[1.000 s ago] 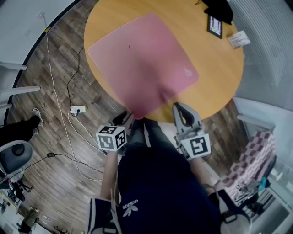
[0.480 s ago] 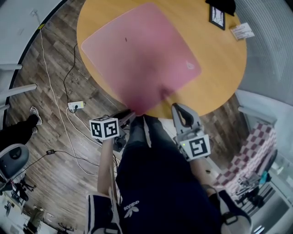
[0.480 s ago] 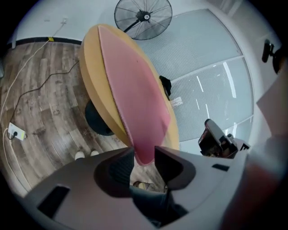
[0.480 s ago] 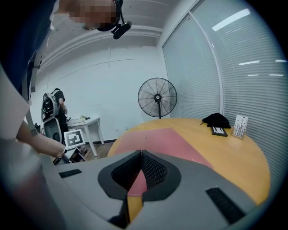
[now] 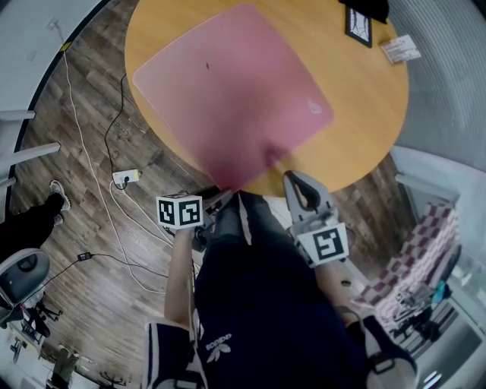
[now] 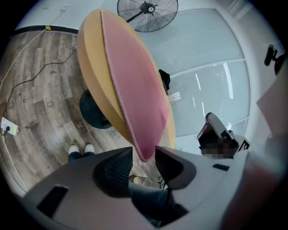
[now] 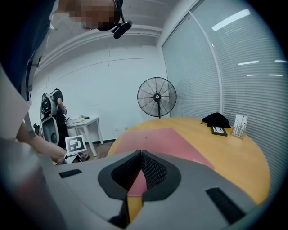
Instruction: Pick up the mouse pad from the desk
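The pink mouse pad (image 5: 235, 91) lies flat on the round wooden table (image 5: 364, 114), with its near corner hanging over the table's near edge. My left gripper (image 5: 222, 199) sits just below that corner. In the left gripper view the pad (image 6: 135, 85) stands edge-on and its corner dips into the gap of the left gripper (image 6: 144, 155). Its jaws have just been opening, and the pads do not press on the corner. My right gripper (image 5: 292, 178) is at the table's edge to the right of the corner. The right gripper (image 7: 141, 153) has its tips together, with the pad (image 7: 166, 137) beyond them.
At the table's far right lie a black cloth (image 5: 364, 7), a small black frame (image 5: 358, 29) and a white card (image 5: 400, 50). Cables and a power strip (image 5: 125, 178) trail on the wood floor at left. A standing fan (image 7: 156, 98) is behind the table.
The left gripper has rolled and shifted a little left and down under the pad's corner. The right gripper has stayed put, and the pad has not moved on the table.
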Action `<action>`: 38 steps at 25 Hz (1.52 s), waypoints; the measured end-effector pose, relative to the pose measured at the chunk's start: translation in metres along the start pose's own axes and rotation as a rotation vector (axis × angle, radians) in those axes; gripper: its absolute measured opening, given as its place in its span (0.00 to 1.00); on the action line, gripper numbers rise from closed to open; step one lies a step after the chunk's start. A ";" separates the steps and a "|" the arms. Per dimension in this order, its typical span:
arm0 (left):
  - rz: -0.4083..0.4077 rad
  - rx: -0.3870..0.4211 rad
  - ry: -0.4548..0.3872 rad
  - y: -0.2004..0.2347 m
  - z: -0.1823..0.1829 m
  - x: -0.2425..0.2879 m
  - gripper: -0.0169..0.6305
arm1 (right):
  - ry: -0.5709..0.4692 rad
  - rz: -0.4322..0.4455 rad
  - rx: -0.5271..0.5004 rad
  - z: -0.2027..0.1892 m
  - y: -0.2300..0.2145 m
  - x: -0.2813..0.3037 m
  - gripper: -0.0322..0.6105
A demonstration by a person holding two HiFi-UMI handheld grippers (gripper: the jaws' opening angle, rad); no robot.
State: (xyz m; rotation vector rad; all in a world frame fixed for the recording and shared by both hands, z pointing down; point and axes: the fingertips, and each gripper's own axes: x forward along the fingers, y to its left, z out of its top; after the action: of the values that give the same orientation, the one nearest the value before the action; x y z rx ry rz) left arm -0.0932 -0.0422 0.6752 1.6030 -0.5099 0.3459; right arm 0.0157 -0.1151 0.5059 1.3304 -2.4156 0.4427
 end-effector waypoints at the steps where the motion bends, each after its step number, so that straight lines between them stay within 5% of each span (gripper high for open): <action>1: -0.018 0.001 0.004 -0.004 0.001 0.004 0.24 | 0.000 -0.002 0.001 0.001 0.000 0.000 0.05; 11: 0.038 0.063 0.037 -0.003 -0.002 -0.001 0.10 | 0.007 -0.010 0.008 0.004 0.002 0.002 0.06; 19: 0.005 0.149 -0.029 -0.024 0.008 -0.010 0.05 | -0.010 -0.011 0.002 0.010 -0.002 0.005 0.05; 38: 0.035 0.312 -0.328 -0.077 0.082 -0.026 0.05 | -0.081 -0.055 -0.031 0.043 -0.030 0.000 0.05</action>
State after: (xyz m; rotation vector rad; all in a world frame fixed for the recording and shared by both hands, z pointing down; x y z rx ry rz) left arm -0.0815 -0.1170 0.5878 1.9696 -0.7636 0.1940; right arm 0.0350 -0.1485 0.4709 1.4231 -2.4333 0.3417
